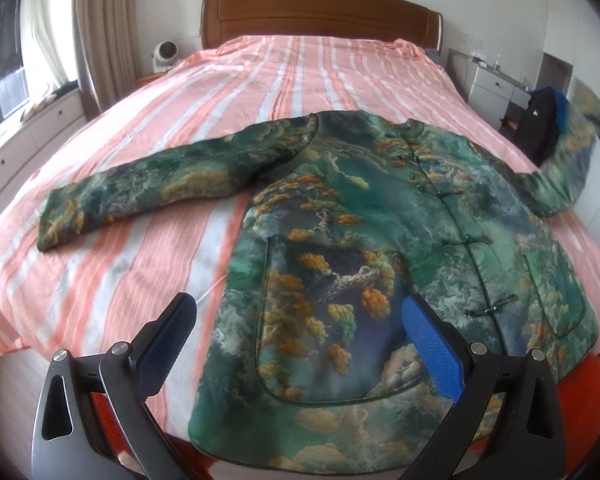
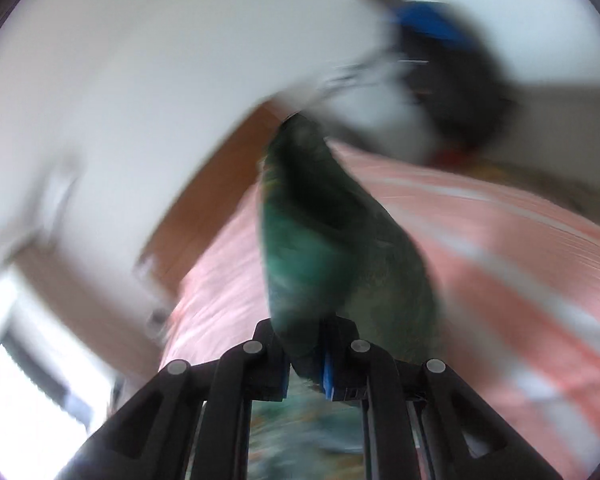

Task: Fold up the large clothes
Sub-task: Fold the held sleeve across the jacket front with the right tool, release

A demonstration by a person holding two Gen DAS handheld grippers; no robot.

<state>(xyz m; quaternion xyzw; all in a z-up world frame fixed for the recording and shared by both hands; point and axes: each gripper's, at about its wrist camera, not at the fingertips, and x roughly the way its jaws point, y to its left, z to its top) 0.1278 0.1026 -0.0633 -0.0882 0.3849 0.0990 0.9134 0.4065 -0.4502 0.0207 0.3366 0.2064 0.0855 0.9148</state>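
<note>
Striped pink bed [image 1: 260, 92], one green printed jacket [image 1: 340, 240] flat. Left claw [image 1: 300, 344] open above near hem; right claw [image 2: 306, 356] clamped on far-right sleeve [image 2: 320, 220].

Both tongs [image 1: 300, 340] [image 2: 305, 354] have black linkage arms, silver pivot screws and blue textured pads [image 1: 432, 344]

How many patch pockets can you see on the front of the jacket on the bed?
2. The green landscape-print padded jacket has one large pocket on its near left panel and one pocket on the right panel, near the bed edge. None appears hidden.
</note>
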